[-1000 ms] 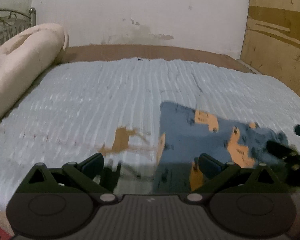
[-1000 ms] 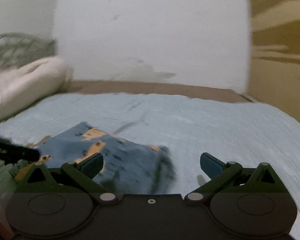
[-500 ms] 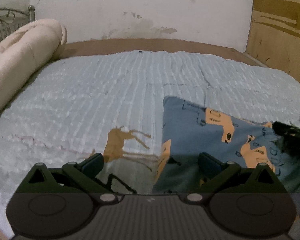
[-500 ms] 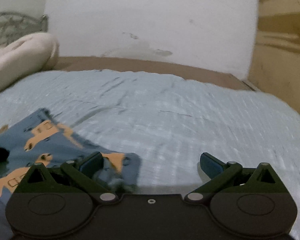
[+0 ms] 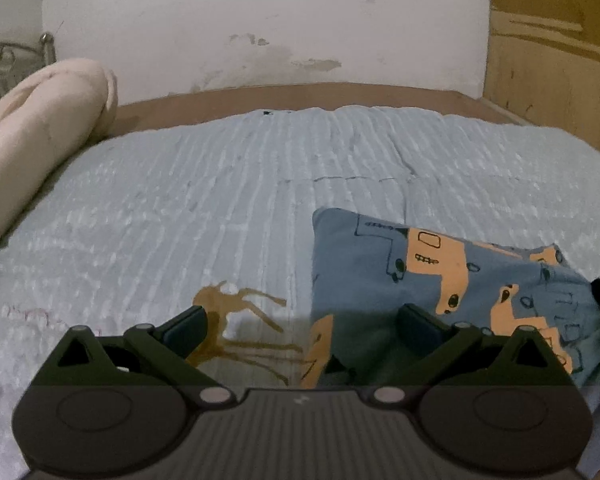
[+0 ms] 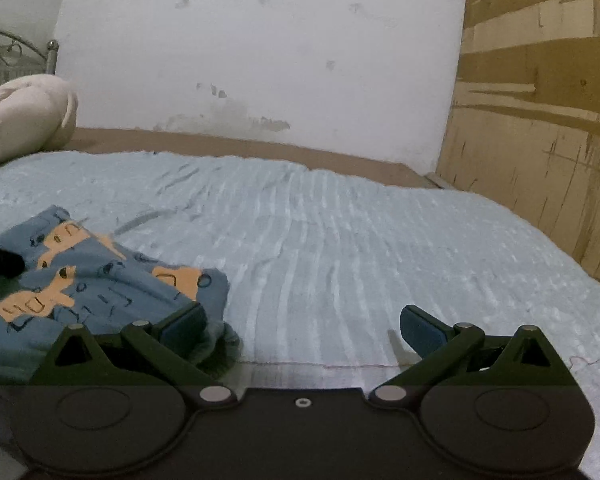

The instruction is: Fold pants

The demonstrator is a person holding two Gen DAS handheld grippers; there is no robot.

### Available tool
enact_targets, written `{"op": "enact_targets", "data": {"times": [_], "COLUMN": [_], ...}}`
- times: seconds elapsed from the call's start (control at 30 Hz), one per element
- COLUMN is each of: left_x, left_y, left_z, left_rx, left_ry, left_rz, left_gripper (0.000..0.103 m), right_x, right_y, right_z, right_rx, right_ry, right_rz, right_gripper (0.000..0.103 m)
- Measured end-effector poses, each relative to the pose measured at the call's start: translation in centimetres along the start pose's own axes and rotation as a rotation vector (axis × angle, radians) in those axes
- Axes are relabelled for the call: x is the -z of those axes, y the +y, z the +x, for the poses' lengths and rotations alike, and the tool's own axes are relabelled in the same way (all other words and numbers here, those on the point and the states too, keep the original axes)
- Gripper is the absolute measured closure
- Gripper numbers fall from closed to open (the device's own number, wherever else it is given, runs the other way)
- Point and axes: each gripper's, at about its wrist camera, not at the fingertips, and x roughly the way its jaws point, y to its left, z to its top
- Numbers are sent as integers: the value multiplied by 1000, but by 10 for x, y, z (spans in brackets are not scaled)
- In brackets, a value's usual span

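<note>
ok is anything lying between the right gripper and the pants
Nothing visible does. The right gripper is open over bare bedspread, and the folded pants lie just beside its left finger, with only bedspread around that edge. The left gripper's tip sits at the pants' far side.

Both tongs identical: left tongs (image 5: pixel 302 322) and right tongs (image 6: pixel 302 322) have black linkage arms, blue finger pads (image 6: pixel 418 330), silver pivot screws, ribbed dark housing.
</note>
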Motion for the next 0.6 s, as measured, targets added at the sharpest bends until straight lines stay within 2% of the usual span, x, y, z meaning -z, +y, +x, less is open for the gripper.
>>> {"op": "enact_targets", "data": {"times": [0.17, 0.33, 0.5, 0.6], "left_x": [8, 34, 53, 57], "left_y": [3, 6, 17, 20], "left_z": [-23, -45, -60, -72], "left_rx": [-2, 26, 57, 59], "left_ry": [-33, -30, -47, -52], "left_rz": [-17, -41, -118, -142], "left_gripper": [1, 1, 1, 1], "right_x": [-1, 14, 38, 40], "right_y": [7, 19, 16, 13], "right_z": [-20, -42, -63, -72], "right_rx": [-1, -52, -40, -10], "right_ry": [-84, -75, -101, -132], "right_rz": [-7, 15, 66, 92], "right_gripper": [1, 1, 1, 1]}}
